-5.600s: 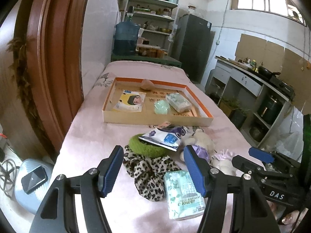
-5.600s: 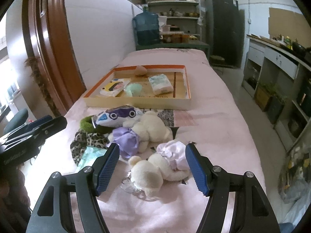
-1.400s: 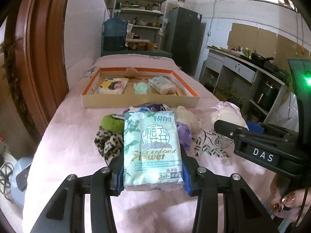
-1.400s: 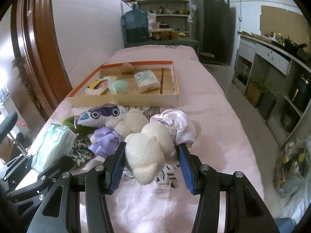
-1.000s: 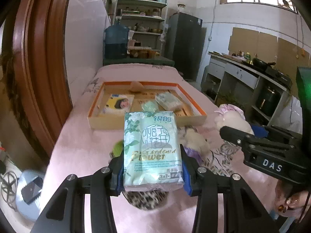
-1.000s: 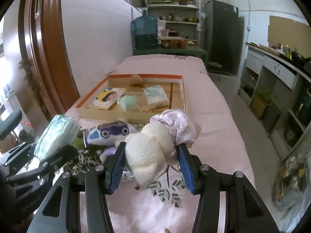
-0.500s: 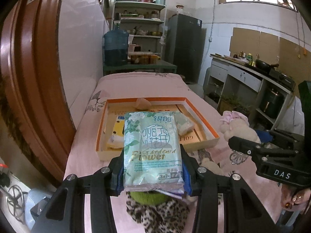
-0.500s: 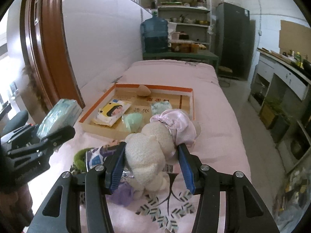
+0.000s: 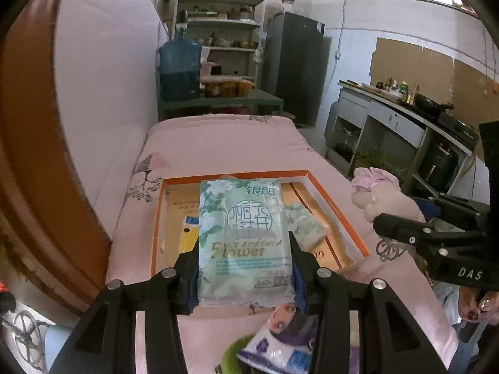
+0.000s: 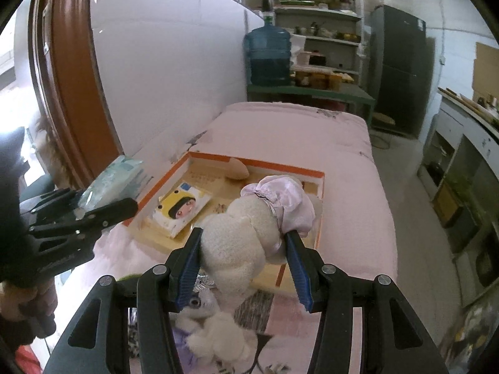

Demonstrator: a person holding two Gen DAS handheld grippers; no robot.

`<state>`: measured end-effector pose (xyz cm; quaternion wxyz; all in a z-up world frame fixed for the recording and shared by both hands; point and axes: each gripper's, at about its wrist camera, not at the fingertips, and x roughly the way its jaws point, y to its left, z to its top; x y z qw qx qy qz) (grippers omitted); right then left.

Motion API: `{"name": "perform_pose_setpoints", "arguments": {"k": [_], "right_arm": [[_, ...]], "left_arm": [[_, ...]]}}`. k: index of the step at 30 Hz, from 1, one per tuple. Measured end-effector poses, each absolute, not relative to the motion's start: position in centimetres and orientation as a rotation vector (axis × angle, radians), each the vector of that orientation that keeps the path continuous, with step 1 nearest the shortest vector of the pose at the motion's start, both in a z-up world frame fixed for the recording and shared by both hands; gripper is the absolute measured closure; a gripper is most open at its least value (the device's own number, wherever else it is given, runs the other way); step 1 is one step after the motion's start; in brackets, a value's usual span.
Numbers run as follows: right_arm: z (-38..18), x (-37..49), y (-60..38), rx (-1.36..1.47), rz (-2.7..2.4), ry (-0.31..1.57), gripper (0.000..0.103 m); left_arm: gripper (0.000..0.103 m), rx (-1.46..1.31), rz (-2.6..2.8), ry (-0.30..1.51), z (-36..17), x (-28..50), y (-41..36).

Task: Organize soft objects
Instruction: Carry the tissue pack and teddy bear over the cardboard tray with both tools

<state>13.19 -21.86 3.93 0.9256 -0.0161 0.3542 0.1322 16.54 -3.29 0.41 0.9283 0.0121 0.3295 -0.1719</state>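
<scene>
My left gripper [image 9: 246, 277] is shut on a green tissue pack [image 9: 243, 237] and holds it above the near edge of the orange-rimmed tray [image 9: 157, 218]. My right gripper [image 10: 241, 260] is shut on a white plush toy with a pink bonnet [image 10: 246, 233], held above the tray's [image 10: 318, 218] near right part. The tray holds a yellow wipes pack [image 10: 182, 207], a tan pad [image 10: 237, 168] and a small tissue pack [image 9: 307, 224]. The left gripper with its pack [image 10: 115, 177] shows at the left of the right wrist view.
On the pink bedspread [image 10: 293, 131] near me lie another white plush [image 10: 218, 336], a cartoon-print packet [image 9: 280, 339] and a green round thing [image 9: 232, 353]. A wooden door frame [image 10: 71, 71] stands left. A green table with a water jug [image 10: 268, 56] stands beyond the bed. Counters line the right.
Both grippers have moved forward and up with their loads, from over the pile of soft things to over the tray. The tray now looks larger and closer.
</scene>
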Motion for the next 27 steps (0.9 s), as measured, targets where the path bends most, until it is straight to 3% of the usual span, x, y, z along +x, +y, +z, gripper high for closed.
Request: {"name": "perform_pose_setpoints", "arguments": {"k": [27], "right_arm": [[1.0, 28.0, -23.4, 0.042, 0.316, 0.852, 0.050]], "left_arm": [[0.057, -0.057, -0.375, 0.866, -4.1, 28.6, -6.7]]}}
